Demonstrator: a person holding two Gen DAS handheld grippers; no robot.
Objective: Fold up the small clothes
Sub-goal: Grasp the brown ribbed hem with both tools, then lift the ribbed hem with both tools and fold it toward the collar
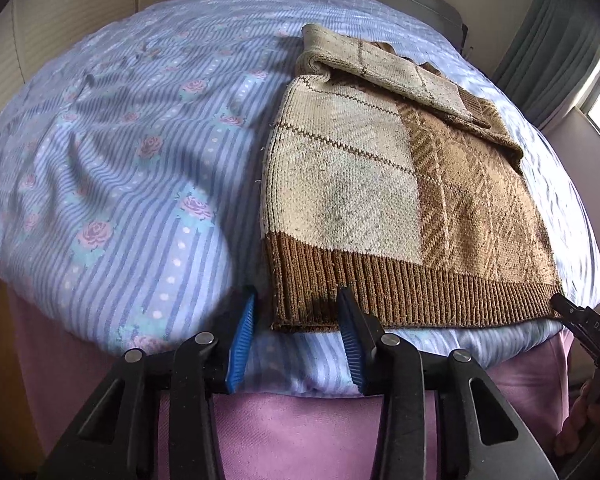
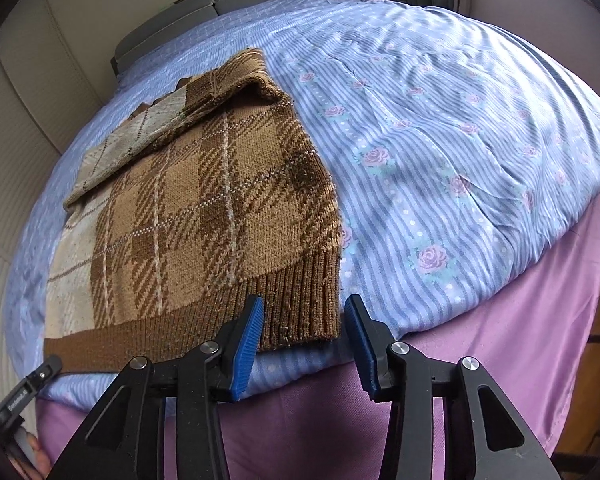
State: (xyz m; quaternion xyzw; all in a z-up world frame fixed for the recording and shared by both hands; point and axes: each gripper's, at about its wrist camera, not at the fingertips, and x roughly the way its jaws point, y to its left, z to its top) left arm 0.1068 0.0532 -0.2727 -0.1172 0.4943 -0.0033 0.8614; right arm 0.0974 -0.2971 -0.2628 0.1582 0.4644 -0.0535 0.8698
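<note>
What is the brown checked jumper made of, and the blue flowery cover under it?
The jumper looks like knitted yarn, maybe wool or acrylic: small stitches and a ribbed hem show, with a fuzzy matte surface. The cover looks like thin woven cotton or a blend: it wrinkles softly, and its stripes and roses look printed.

The sweater (image 1: 400, 184) hides its underside; each gripper's handle and the bed (image 2: 480, 140) are cut off.
</note>
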